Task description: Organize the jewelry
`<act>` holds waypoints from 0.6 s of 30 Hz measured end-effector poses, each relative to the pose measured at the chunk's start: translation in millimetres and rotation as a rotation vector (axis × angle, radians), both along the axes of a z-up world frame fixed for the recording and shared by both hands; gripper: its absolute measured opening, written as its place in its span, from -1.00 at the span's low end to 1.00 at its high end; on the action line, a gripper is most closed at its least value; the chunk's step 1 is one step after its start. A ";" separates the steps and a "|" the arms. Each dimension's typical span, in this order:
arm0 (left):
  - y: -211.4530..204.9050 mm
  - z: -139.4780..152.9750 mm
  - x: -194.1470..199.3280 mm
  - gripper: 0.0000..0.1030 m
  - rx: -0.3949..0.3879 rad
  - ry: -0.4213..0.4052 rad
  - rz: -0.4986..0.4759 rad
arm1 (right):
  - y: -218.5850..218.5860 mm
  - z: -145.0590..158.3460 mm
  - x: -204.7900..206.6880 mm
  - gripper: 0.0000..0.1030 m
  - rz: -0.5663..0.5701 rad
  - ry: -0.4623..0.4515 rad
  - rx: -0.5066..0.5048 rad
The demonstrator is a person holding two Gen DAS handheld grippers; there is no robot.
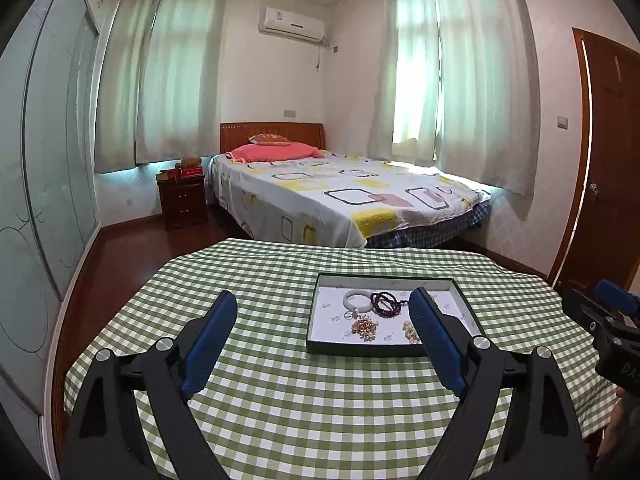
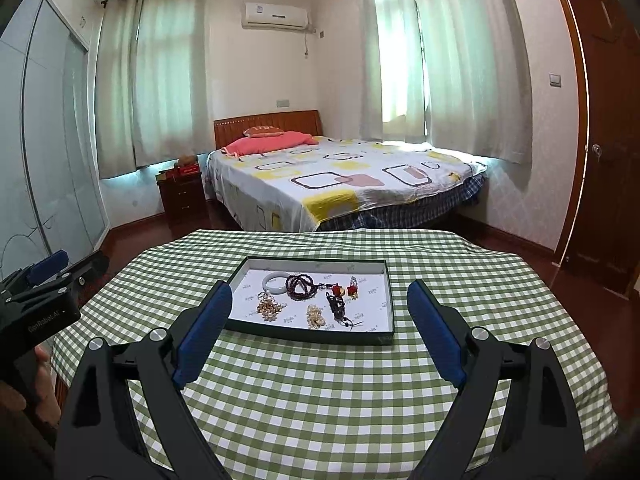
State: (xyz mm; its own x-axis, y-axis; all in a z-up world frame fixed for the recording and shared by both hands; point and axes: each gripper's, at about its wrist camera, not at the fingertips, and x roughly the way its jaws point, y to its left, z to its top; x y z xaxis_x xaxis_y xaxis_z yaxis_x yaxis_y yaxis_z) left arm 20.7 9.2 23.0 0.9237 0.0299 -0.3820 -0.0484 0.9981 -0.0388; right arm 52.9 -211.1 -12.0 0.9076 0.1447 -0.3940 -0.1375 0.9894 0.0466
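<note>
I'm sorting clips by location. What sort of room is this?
A home bedroom: a made bed with a wooden headboard, a nightstand beside it and curtained windows. The jewelry tray sits on a checked-cloth table.

Daylight glows through the curtains [image 1: 460,72] (blown out); sharp, edges fisheye-bent.

Jewelry tray [image 1: 320,320] on checked table [image 1: 320,400] (bed [image 1: 340,196] behind).

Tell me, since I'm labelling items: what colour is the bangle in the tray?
White; the bangle shows best in the right wrist view.
</note>
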 end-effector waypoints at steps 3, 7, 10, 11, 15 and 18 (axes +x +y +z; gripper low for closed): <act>0.9 0.2 -0.5 0.64 -0.002 -0.004 0.002 | 1.0 0.2 -2.0 0.69 0.003 -0.002 0.000; 1.8 -0.7 -0.4 0.64 -0.006 -0.003 0.006 | 0.9 0.2 -2.4 0.69 0.003 -0.004 -0.003; 2.5 -1.6 0.1 0.64 -0.009 0.000 0.006 | 1.0 0.1 -2.4 0.69 0.004 -0.003 -0.002; 2.8 -1.5 -0.4 0.64 -0.010 0.000 0.007 | 1.1 -0.1 -2.4 0.69 0.003 -0.002 -0.002; 4.0 -2.7 0.4 0.64 -0.011 0.005 0.012 | 1.6 0.2 -2.0 0.69 0.005 0.001 -0.001; 5.7 -3.5 0.3 0.64 -0.015 0.008 0.015 | 1.9 0.0 -1.9 0.69 0.006 0.002 -0.001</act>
